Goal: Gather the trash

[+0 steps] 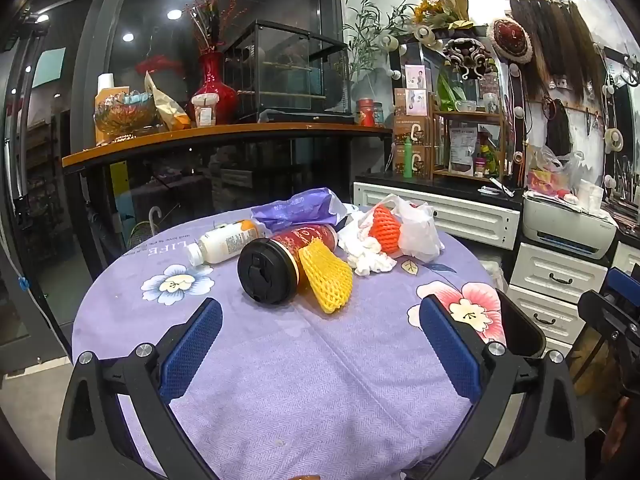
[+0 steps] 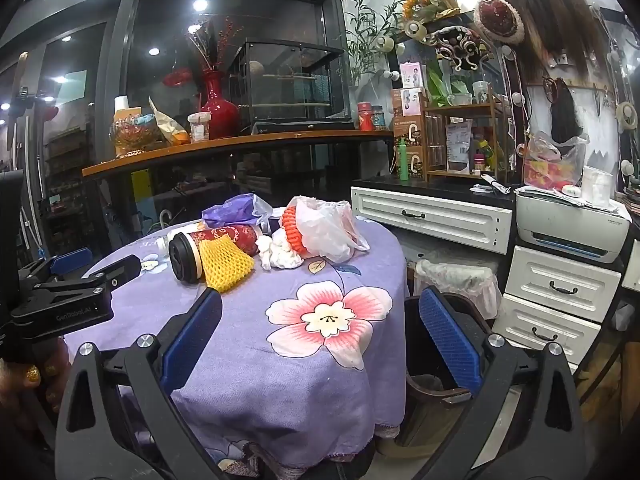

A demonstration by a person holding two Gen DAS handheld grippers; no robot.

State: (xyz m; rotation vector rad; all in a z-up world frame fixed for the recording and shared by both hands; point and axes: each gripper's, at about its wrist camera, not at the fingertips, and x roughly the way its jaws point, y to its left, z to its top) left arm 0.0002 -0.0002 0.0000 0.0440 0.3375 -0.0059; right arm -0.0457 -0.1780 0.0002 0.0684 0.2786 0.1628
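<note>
Left gripper [image 1: 320, 320] fingers spread wide, nothing between, hovering over near part of purple floral tablecloth [image 1: 304, 380]. Right gripper [image 2: 320, 320] likewise spread, empty, at table's right edge. Trash clustered far side: paper cup [image 1: 280, 262], yellow foam net [image 1: 326, 276], white bottle [image 1: 224, 242], crumpled tissue [image 1: 366, 256], plastic bag [image 1: 416, 228].

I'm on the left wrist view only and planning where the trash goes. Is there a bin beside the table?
Observer: Yes. The right wrist view shows what looks like a dark bin on the floor, right beside the table's draped edge.
Operator: Is the right claw free to carry something over?
Observer: The right claw is wide open, with nothing between its fingers.
Operator: Is there anything else down there?
Observer: A plastic-lined basket stands behind the bin, in front of the white drawers.
</note>
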